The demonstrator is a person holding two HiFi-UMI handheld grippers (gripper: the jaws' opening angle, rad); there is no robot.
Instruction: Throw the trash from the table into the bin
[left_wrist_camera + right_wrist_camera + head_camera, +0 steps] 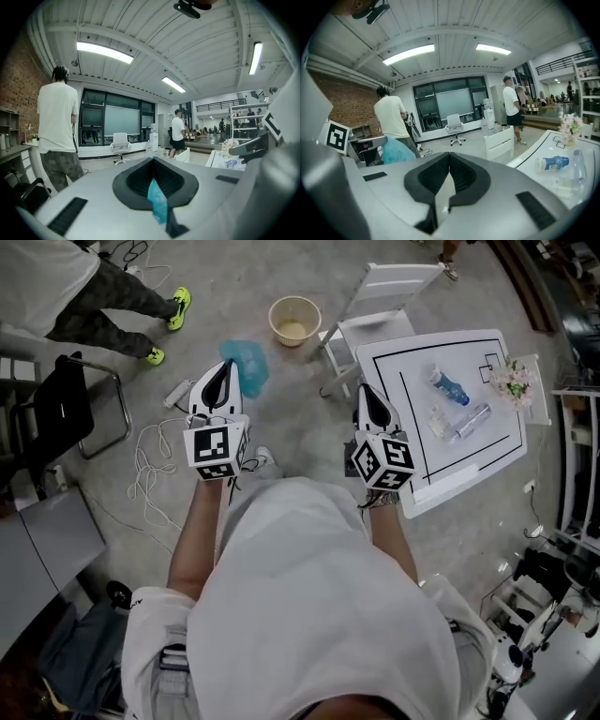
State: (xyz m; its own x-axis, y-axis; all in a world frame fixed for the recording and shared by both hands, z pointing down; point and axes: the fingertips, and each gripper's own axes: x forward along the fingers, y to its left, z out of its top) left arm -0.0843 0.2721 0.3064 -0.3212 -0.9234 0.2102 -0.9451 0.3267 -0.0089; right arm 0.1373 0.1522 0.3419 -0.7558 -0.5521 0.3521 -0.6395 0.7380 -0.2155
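Note:
Trash lies on the white table (389, 381) at the right: a blue-labelled bottle (448, 387), a clear bottle (472, 419) and a small clear piece (438, 421). The bin (246, 362), lined with a blue bag, stands on the floor just ahead of my left gripper (225, 366). My right gripper (365, 390) hovers by the table's near left edge. Both are shut with nothing held. In the left gripper view the left gripper (152, 161) shows a sliver of blue through its slit. The right gripper view shows the right gripper (449, 154), the bin (396, 150) to its left and the labelled bottle (553, 163) to its right.
A beige bucket (294, 320) and a white chair (380, 301) stand beyond the bin. Flowers (514, 381) sit at the table's far edge. A person (84, 287) stands at the upper left near a black chair (66, 409). White cable (150, 465) trails on the floor.

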